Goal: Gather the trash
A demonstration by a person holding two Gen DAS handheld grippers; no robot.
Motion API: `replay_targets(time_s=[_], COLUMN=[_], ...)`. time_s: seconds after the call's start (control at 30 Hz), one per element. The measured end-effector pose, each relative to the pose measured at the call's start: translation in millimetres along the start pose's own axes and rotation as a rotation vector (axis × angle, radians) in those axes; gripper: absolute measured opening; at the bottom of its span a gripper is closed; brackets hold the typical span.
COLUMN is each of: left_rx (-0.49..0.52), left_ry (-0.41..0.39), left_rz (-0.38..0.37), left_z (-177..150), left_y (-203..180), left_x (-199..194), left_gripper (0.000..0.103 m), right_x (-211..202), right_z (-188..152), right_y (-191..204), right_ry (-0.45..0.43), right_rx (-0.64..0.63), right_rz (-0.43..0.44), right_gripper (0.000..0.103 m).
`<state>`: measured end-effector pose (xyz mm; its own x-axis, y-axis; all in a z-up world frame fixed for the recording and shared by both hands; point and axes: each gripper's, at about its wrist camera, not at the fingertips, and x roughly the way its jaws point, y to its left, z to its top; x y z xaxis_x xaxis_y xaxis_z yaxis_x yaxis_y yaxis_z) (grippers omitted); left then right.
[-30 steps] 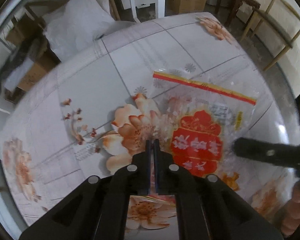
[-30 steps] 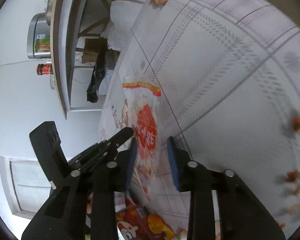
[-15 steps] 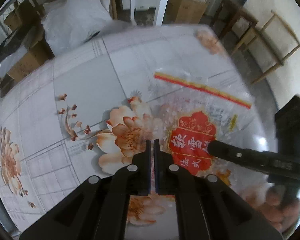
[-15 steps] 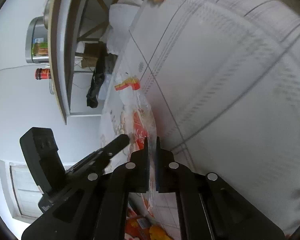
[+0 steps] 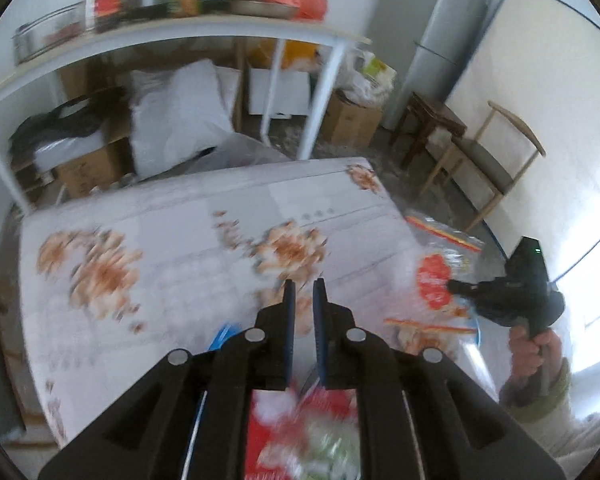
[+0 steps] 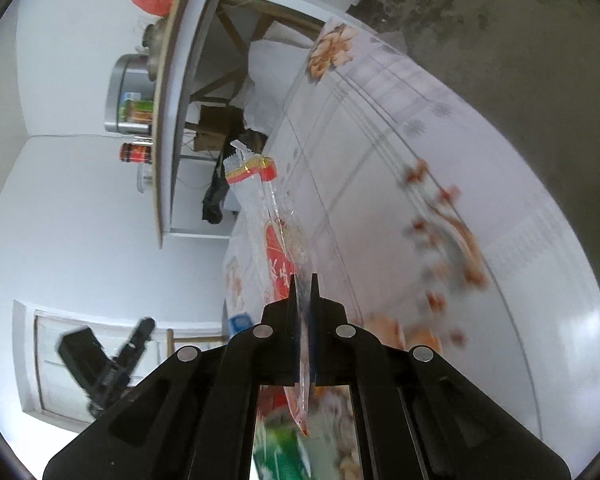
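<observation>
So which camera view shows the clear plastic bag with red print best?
The right wrist view: the clear plastic bag hangs close and sharp, pinched between the right tongs. The left wrist view shows it small and blurred at the table edge.

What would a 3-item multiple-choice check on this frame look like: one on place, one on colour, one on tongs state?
1. Where is the clear snack bag?
A. flat on the floral table
B. clamped in the right tongs, lifted off the table
C. on the shelf

2. What colour is the band along the bag's top edge?
A. red and yellow
B. blue
C. black

3. What do the left tongs hold?
A. the bag
B. a box
C. nothing, a slim gap shows between the pads

Answers:
1 B, the right tongs pinch the film while the bag stands clear of the floral table.
2 A, the striped band shows in both views.
3 C, the jaws have just been opening and nothing sits between them.
</observation>
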<state>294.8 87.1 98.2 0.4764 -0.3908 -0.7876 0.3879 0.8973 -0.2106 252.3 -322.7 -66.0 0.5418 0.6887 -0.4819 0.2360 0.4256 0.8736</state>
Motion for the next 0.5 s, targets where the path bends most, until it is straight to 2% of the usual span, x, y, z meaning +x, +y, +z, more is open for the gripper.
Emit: replay_targets(time_s=[0.13,0.23,0.3,0.33,0.4,0.5], left_rx=[-0.086,-0.157,-0.182,-0.181,-0.157,-0.087], left_ry=[-0.03,-0.041,-0.035,-0.032,-0.017,0.018], left_rz=[0.029,0.037,0.011,-0.003,-0.046,-0.101], left_z=[-44.2,-70.5,-84.4,-87.6,-90.3,-89.6], left_y=[27.0,36.4,33.2,29.1,14.0,-14.8], left_x=[-27.2,-41.4,-45.2,-45.1,-38.3,-22.9], left_gripper=[0.013,0.021,0.031,0.035,0.049,0.06], right_x=[-12.7,-19.1,-26.2,-29.1,-33.2,-42.9], right_z=[-21.9,-35.1,-44.4,-47.0,-50.1,-57.2], right_y=[-1.5,-4.2,-7.2,-8.3,-9.6,-11.4], right_ry=[0.008,0.014,0.006,0.002,-0.009,-0.031], right_rx=[0.006,0.015,0.019,0.022,0.031,0.036], right_rz=[0.016,0.018,0.009,0.01,0.016,0.024], right_gripper=[0.002,0.002,0.002,0.002,0.002,0.002])
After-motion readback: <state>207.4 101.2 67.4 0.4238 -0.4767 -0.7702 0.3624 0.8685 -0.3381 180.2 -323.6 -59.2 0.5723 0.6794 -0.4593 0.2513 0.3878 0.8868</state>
